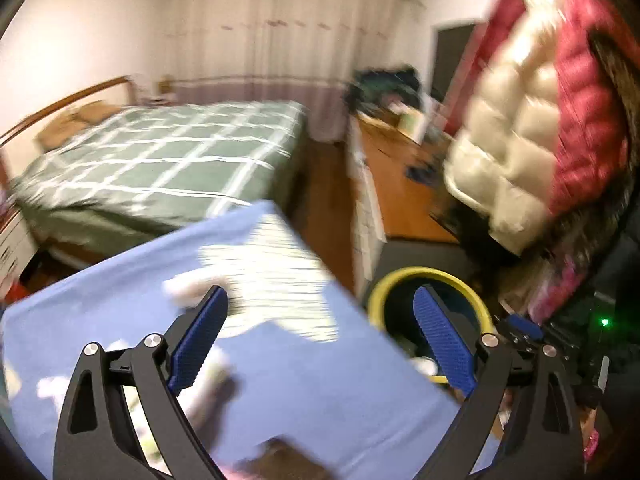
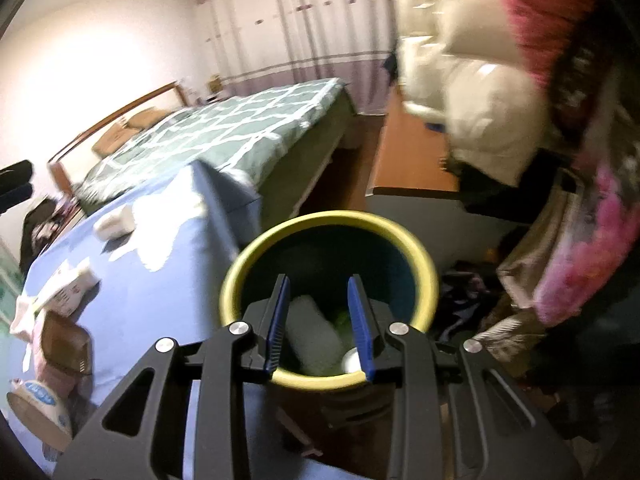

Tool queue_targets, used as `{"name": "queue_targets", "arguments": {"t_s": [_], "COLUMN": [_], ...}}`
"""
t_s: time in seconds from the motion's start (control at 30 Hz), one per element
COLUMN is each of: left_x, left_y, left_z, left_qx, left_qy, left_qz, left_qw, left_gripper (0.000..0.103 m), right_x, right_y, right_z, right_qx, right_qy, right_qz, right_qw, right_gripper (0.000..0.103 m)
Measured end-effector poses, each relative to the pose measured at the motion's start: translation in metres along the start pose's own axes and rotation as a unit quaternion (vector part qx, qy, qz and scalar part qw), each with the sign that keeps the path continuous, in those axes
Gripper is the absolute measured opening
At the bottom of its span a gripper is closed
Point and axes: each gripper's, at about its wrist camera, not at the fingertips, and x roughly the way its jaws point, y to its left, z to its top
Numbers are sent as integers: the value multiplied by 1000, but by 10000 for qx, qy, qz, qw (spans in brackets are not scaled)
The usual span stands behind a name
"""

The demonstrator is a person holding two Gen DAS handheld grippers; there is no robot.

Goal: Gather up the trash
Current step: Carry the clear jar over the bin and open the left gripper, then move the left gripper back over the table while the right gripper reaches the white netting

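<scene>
My right gripper [image 2: 319, 280] hangs over a yellow-rimmed bin [image 2: 240, 264] beside the table, jaws a little apart and gripping nothing. Below them, inside the bin, lie a crumpled white wad [image 2: 314, 338] and a small white round piece [image 2: 352, 360]. On the blue tablecloth [image 2: 160, 300] lie a white tissue wad [image 2: 114, 222], a wipes packet [image 2: 68, 288], a brown box [image 2: 64, 344] and a round blue-labelled pack [image 2: 38, 400]. The left wrist view is blurred: my left gripper [image 1: 320, 294] stands wide open and empty above the blue tablecloth [image 1: 320, 380], near a white tissue [image 1: 188, 288]. The bin [image 1: 376, 296] shows at its right.
A bed with a green checked cover [image 2: 224, 140] stands behind the table. An orange-topped desk [image 2: 412, 160] is at the right, and a cream and red puffy jacket [image 2: 472, 80] hangs over it. Clothes lie on the floor [image 2: 464, 292] right of the bin.
</scene>
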Motion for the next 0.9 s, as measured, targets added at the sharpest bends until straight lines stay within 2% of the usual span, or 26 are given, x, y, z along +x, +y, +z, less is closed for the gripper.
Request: {"name": "queue_targets", "arguments": {"t_s": [0.1, 0.2, 0.33, 0.47, 0.6, 0.73, 0.9], "left_x": [-31, -57, -87, -111, -125, -131, -122], "left_y": [52, 106, 172, 229, 270, 296, 311], "left_z": [-21, -51, -97, -140, -171, -190, -204], "left_qx": [-384, -835, -1340, -1848, -2101, -2078, -2150], "left_qy": [-199, -308, -504, -591, -678, -660, -427], "left_qz": [411, 849, 1658, 2205, 2688, 3259, 3487], "left_qw": [9982, 9924, 9757, 9559, 9375, 9199, 9113], "left_gripper": [93, 93, 93, 93, 93, 93, 93], "right_x": [5, 11, 10, 4, -7, -18, -21], "right_y": [33, 76, 122, 164, 213, 254, 308], "right_z": [-3, -7, -11, -12, -10, -12, -25], "right_qx": [-281, -636, -996, -1305, -1708, -2076, -2541], "right_qy": [102, 270, 398, 421, 428, 458, 672], "right_qz": [202, 566, 993, 1352, 1811, 2195, 2522], "right_qw": [9993, 9960, 9893, 9813, 9676, 9522, 9313], "right_gripper": [29, 29, 29, 29, 29, 29, 29]}}
